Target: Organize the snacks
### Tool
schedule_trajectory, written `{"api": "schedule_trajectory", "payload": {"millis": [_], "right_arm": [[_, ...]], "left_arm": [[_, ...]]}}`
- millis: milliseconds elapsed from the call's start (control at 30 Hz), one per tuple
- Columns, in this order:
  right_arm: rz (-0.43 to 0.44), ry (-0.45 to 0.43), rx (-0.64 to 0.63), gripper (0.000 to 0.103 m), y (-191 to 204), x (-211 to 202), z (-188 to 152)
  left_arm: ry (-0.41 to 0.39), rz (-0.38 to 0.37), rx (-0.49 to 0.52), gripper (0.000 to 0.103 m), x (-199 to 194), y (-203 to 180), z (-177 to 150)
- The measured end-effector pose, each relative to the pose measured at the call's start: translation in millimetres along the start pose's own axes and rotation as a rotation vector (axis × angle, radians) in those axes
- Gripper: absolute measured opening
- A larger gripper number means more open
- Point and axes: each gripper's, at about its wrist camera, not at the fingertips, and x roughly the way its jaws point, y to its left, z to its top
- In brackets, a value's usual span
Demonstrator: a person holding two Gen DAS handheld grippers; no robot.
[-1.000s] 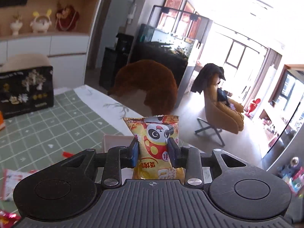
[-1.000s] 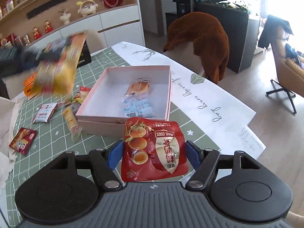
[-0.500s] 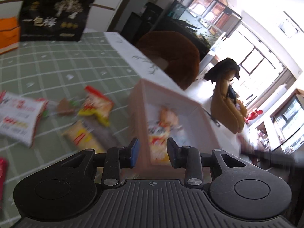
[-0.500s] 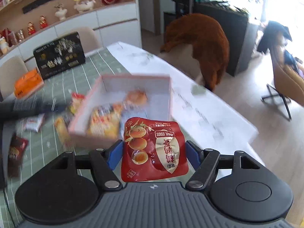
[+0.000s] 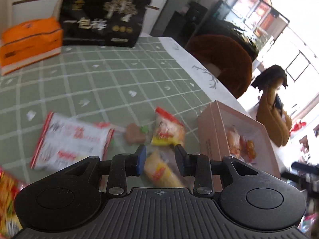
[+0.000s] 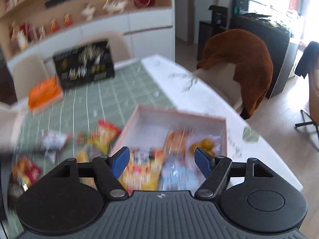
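Bright daylight pours through the tall windows [image 5: 299, 67] at the far end, washing out the pale floor [image 6: 279, 123] beside a tan swivel chair [image 5: 273, 119] with dark clothing draped over its back. A chair with a brown furry throw [image 6: 245, 59] is pulled up to the surface, whose green checked cloth [image 5: 103, 79] has a white border. Behind it, white cabinets [image 6: 147, 31] run under a wooden shelf of figurines [image 6: 111, 2], with a long dark sideboard [image 6: 265, 33] toward the windows.
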Motion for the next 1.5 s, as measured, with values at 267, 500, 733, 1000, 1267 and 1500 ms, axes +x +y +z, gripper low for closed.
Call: {"api": "schedule_trajectory", "payload": {"millis": [267,500,733,1000,1267,1500], "right_arm": [[-0.018,0.064,-0.091,0.072,24,-10,-66],[-0.007,0.138,-0.025,0.072,13,-7,-105],[0.066,0.145,0.002,0.072,29,9,-104],[0.167,0.152,-0.096,0.072,76,20,-94],[0.254,0.186,-0.208,0.072,124,36,-94],[0.255,0.174,-0.227,0.055,136,49,-99]], "left_arm": [[0.030,0.100,0.298,0.037,99,-54,40],[0.073,0.090,0.423,0.033,108,-42,12],[0.121,-0.001,0.563,0.029,58,-40,-41],[0.190,-0.142,0.273,0.029,4,-4,-80],[0.045,-0.025,0.022,0.030,-77,36,-95],[0.154,0.040,-0.177,0.030,-101,62,-128]]}}
